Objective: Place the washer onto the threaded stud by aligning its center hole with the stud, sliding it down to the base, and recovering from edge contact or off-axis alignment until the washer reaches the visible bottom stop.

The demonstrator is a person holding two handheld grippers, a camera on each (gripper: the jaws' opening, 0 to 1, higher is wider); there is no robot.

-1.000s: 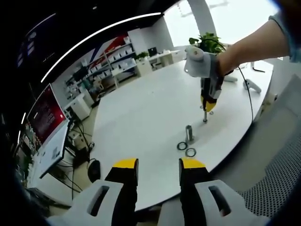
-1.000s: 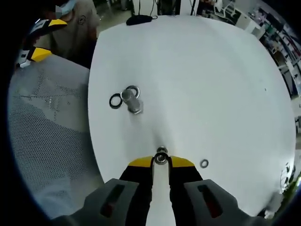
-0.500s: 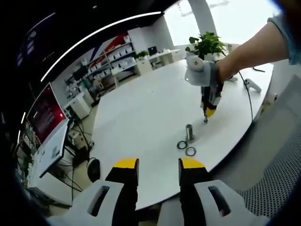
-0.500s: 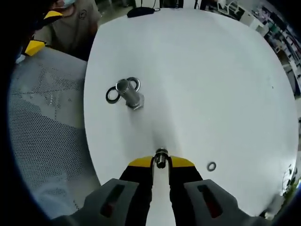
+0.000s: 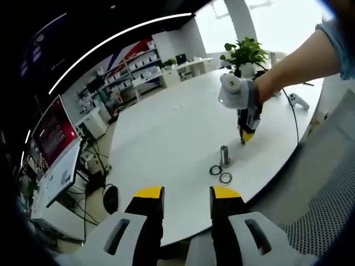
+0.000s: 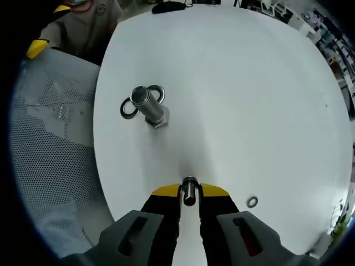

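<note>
The stud [image 6: 189,191] I hold is a short grey metal rod with a rounded end; whether its shank is threaded is too small to tell. It sits pinched between the yellow tips of my right gripper [image 6: 189,193], whose jaws are closed against its sides, above the bare white table [image 6: 238,94]. In the left gripper view the same right gripper [image 5: 244,134] points down at the table with the stud too small to make out at its tip.

One washer [image 6: 252,201], a thin flat steel ring, lies on the table just right of my right jaws, apart from them. Farther off stands a smooth, shiny metal cylinder [image 6: 148,105], upright on a wider base, with two dark flat rings [image 6: 128,108] lying against its foot. In the left gripper view that cylinder [image 5: 224,155] stands near the table's edge, its two rings [image 5: 220,173] beside it.

My left gripper [image 5: 184,195] is held back off the table edge, its yellow-tipped jaws standing apart with nothing between them. A grey perforated mesh surface [image 6: 52,149] borders the table.

Since a second ago the right gripper has lifted away from the table: the stud's end then met the surface, and now it hangs clear of it. The cylinder appears nearer in the right gripper view because the camera moved.
</note>
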